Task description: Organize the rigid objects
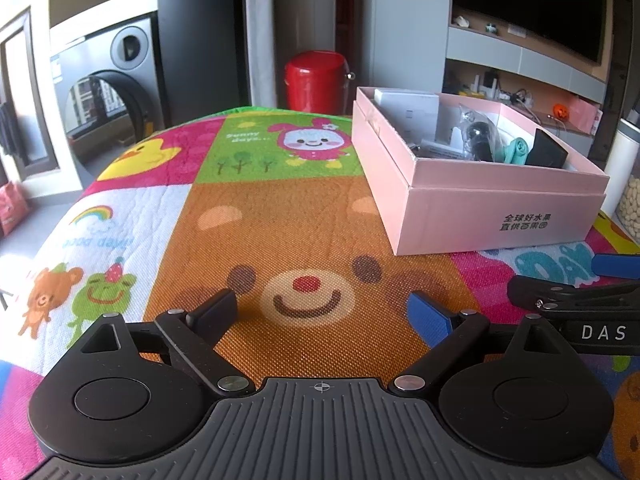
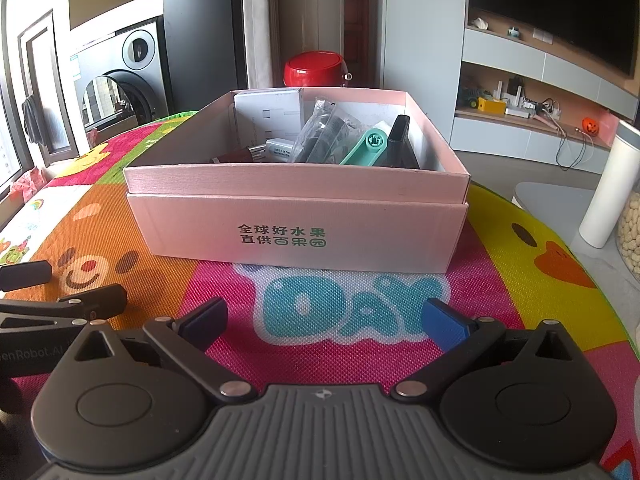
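Pink cardboard box on cartoon-print mat covering tabletop, holds rigid items — white carton, teal plastic piece, black block. Left tongs spread, empty; right tongs spread, empty, facing box. No loose items visible on mat — sorting probably near done; approach over near wall, not into it.

Box: we see a pink cardboard box, open-topped, nested in its own lid, dark printed characters on its near wall, standing flat on the cartoon-printed mat.
White carton: upright against the far-left inner wall.
Clear bag: holds dark parts, leaning mid-box.
Teal piece: tilted, right of the bag.
Black block: upright, far right.
Maroon item: lying low, left.
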`<state>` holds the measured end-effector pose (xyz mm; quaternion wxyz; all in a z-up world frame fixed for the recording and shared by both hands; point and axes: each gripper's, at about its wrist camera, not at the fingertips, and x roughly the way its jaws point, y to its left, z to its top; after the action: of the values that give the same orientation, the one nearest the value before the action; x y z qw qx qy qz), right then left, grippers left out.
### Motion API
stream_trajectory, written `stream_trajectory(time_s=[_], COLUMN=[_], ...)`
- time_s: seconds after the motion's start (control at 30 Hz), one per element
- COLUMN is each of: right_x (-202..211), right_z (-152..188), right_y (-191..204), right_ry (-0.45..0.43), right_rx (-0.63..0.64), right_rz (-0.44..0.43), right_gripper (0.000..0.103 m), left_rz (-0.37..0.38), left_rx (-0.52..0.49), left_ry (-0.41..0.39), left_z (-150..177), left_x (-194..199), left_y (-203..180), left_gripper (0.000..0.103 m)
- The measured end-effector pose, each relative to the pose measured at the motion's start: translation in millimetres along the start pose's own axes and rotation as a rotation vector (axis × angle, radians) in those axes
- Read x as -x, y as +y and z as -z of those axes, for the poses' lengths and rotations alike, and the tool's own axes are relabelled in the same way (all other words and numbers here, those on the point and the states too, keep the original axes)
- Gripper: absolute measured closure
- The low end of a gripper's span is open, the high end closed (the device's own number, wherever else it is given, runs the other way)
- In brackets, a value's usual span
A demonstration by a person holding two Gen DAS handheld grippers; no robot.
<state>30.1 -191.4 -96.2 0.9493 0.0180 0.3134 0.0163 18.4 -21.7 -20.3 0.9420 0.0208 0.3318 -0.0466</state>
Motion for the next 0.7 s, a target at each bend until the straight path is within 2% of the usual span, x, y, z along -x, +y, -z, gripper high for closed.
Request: stream_trajectory(time_s=[0.7], right_x=[0.1], right_z=[0.0], right_y=[0.0], right_ry=[0.0], right_rx=[0.0], right_rz=[0.0], right_gripper=[0.0], left_rz=[-0.002], left_rx=[-0.002], left_ry=[-0.002], left_z=[1.6], left_x=[1.4], left_y=[-2.9], left_gripper=[0.007])
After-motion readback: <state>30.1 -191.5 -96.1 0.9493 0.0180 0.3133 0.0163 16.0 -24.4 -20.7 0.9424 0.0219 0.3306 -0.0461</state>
